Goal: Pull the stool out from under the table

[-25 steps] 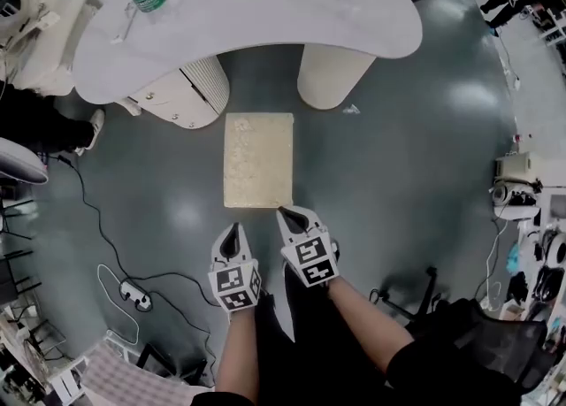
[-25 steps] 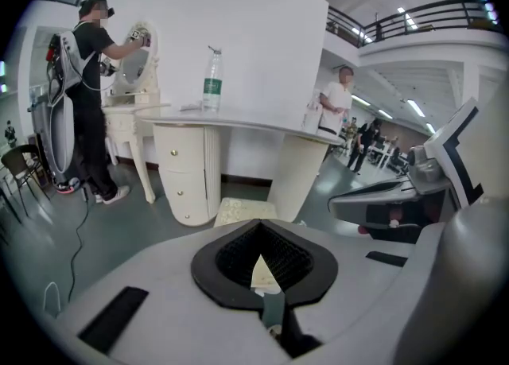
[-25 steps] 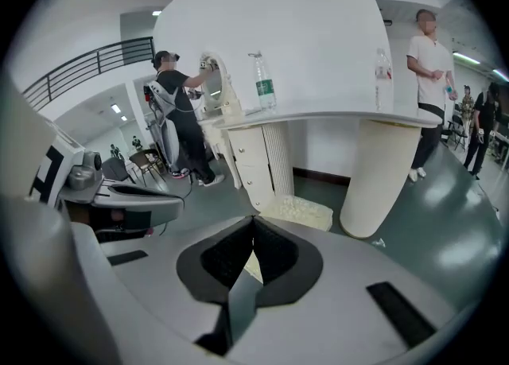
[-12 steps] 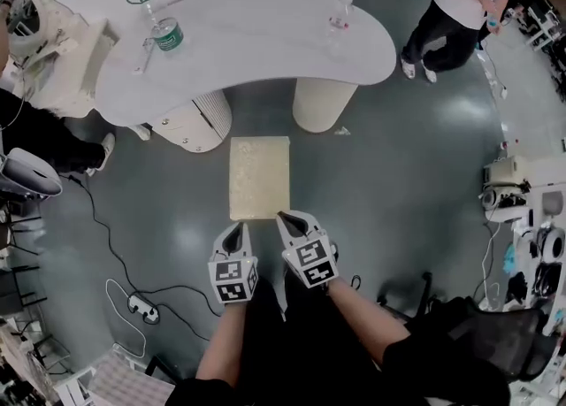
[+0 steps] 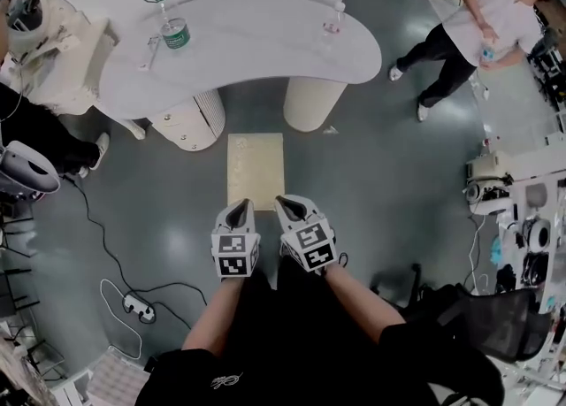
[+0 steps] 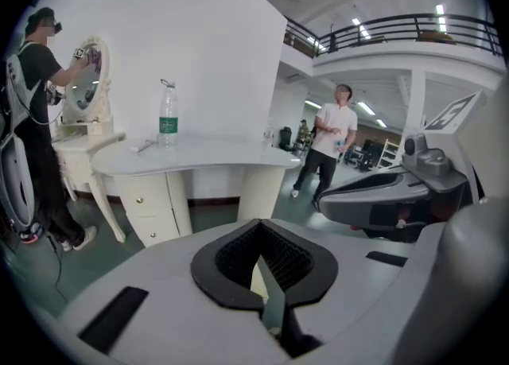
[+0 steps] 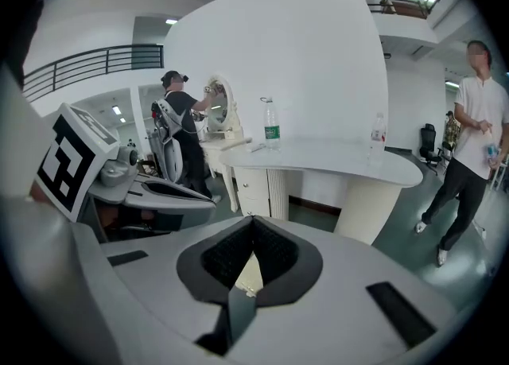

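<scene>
The stool (image 5: 256, 165), a cream rectangular cushion, stands on the grey floor just in front of the white curved table (image 5: 265, 50), outside its edge. My left gripper (image 5: 240, 206) and right gripper (image 5: 288, 203) hang side by side over the stool's near edge, both shut with nothing between the jaws. In the left gripper view the left gripper (image 6: 260, 232) points at the table (image 6: 199, 157), a sliver of cream showing past the tips. The right gripper (image 7: 252, 227) faces the table (image 7: 334, 157) the same way.
A drawer unit (image 5: 187, 118) and a round pillar (image 5: 312, 102) hold up the table. Two water bottles (image 5: 174, 31) (image 5: 333, 17) stand on top. A person (image 5: 473, 33) walks at the right. A cable and power strip (image 5: 134, 305) lie at left. A black chair (image 5: 495, 325) is at lower right.
The head view has pulled back, so the stool and table look smaller. The left gripper has come forward level with the right one at the stool's near edge. A person has walked into view at right.
</scene>
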`<state>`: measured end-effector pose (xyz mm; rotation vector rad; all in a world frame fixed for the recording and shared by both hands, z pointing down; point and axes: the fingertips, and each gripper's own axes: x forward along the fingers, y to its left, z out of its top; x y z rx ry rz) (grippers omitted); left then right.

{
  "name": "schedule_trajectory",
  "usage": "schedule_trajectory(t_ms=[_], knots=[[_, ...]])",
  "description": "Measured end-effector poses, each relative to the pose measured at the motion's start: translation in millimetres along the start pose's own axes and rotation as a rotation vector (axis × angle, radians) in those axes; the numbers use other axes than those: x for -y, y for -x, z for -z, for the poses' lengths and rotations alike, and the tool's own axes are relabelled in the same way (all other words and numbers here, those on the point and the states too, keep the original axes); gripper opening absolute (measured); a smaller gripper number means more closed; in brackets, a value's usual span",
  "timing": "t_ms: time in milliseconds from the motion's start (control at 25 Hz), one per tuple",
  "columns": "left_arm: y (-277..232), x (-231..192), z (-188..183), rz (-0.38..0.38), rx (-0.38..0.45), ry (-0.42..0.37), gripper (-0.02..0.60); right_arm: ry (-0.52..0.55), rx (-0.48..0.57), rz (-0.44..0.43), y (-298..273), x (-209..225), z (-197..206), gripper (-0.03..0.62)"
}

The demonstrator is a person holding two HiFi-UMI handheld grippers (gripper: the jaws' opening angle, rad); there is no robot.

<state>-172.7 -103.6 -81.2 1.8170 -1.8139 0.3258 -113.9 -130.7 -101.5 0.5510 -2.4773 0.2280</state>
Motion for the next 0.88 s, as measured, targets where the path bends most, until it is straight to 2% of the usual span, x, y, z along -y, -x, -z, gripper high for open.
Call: schedule_trajectory(t_ms=[320, 880], knots=[[23, 5, -11, 0.023, 0.024, 0.007, 0.005, 0.003, 0.012, 0.037, 13, -20, -18, 0.006], [19, -11, 1, 0.010, 0.026, 0.011, 0.005, -0.024, 0.019, 0.056, 1, -20, -7, 0.006]])
